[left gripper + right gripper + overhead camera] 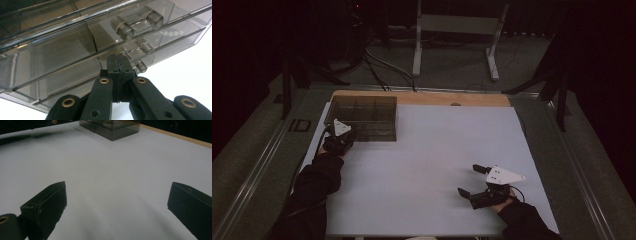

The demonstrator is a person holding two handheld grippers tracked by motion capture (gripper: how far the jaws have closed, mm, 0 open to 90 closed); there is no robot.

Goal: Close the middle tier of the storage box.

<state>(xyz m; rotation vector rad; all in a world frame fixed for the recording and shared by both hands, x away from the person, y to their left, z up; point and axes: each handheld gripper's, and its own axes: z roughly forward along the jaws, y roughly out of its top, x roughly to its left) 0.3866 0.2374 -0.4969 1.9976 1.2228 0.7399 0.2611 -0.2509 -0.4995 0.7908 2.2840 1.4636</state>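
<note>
We see the smoky clear box (362,118) at about ten o'clock on the white surface (427,170), its long axis running from nine to three o'clock. Our left hand-held gripper (119,62) is just at its near left corner, jaws pressed together right at a small clear latch (136,58); whether they pinch it we cannot tell. Our right hand-held gripper (473,179) rests well apart at five o'clock, jaws spread and empty. We read no writing or label.

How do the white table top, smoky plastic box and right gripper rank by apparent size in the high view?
1. Table top
2. Plastic box
3. Right gripper, jaws open. It looks smaller than the box although it lies nearer the camera, so the order is safe.
</note>
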